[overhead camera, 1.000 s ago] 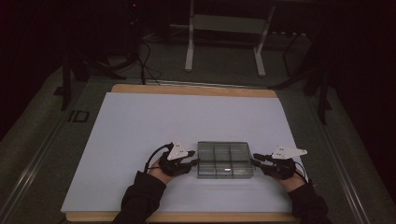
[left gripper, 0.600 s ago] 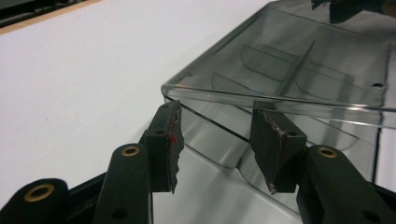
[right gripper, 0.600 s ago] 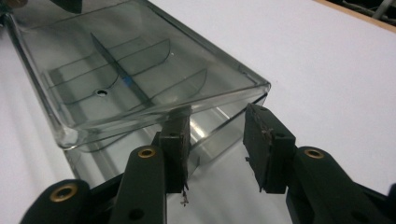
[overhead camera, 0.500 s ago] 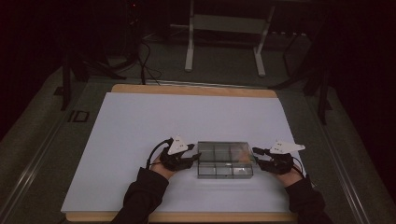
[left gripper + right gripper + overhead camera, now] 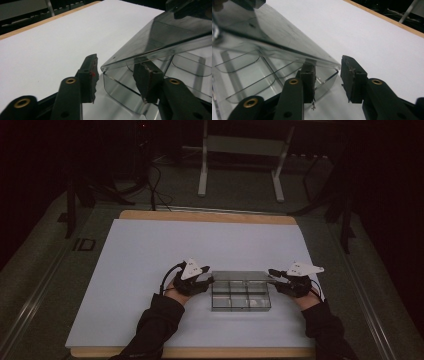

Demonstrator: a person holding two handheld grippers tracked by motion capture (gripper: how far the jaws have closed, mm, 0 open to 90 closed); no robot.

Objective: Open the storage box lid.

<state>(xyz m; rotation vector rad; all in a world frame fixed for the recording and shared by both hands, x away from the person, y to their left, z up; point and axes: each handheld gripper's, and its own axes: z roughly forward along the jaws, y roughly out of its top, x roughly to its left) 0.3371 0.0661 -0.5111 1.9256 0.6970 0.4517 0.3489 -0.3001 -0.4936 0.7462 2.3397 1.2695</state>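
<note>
A clear plastic compartment box (image 5: 240, 296) lies on the white sheet near the front, with its lid (image 5: 160, 37) tilted up. My left gripper (image 5: 207, 281) is at its left end and my right gripper (image 5: 272, 274) at its right end. In the left gripper view, one jaw of the left gripper (image 5: 117, 66) stands under the lid inside the box and the other just outside the lid's corner. The right gripper (image 5: 328, 62) straddles the lid's other end the same way. Neither outer jaw presses the lid. The left jaws have just been opening, the right jaws closing.
The white sheet (image 5: 150, 255) covers a wooden table (image 5: 200, 216) and spreads wide behind and left of the box. Metal stand legs (image 5: 202, 175) and cables lie on the dark floor beyond the far edge. The person's dark sleeves (image 5: 150, 325) come in from the front.
The right gripper has drifted slightly to the right and away from the front edge. The left gripper has stayed at the box's left end.
</note>
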